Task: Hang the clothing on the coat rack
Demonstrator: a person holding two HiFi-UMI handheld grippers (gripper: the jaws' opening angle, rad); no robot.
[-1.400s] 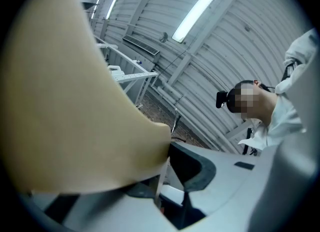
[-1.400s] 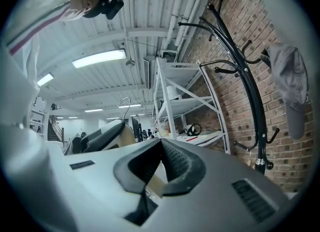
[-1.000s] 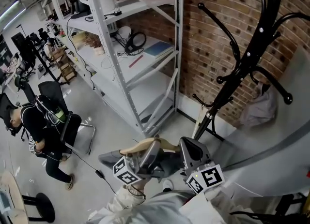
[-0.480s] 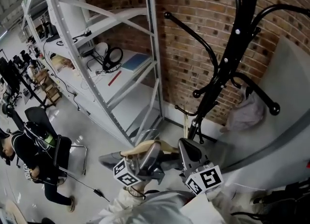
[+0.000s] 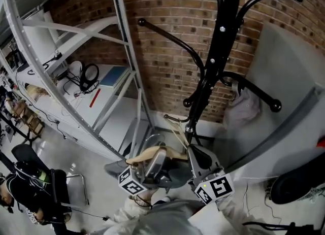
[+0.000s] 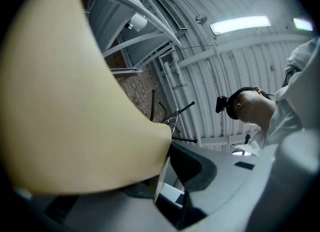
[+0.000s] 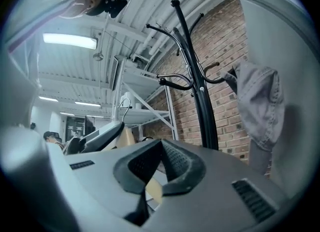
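A black coat rack (image 5: 213, 61) stands in front of the brick wall, its curved arms spreading left and right. It also shows in the right gripper view, where the coat rack (image 7: 200, 100) rises beyond the jaws. A grey garment (image 5: 244, 109) hangs on its lower right arm. I hold a wooden hanger (image 5: 152, 154) with a metal hook (image 5: 152, 140) low in front of the rack. My left gripper (image 5: 152, 167) is shut on the hanger (image 6: 75, 100). My right gripper (image 5: 195, 159) pinches a tan sliver of it (image 7: 154, 191). I cannot tell whether clothing hangs from the hanger.
White metal shelving (image 5: 122, 76) stands left of the rack, with headphones (image 5: 90, 71) on a shelf. A grey panel (image 5: 284, 92) rises at the right. A seated person (image 5: 20, 193) is at the lower left on the floor area.
The view has swung right, bringing the coat rack toward the middle and closer. Both grippers keep the hanger in the same spot of the frame.
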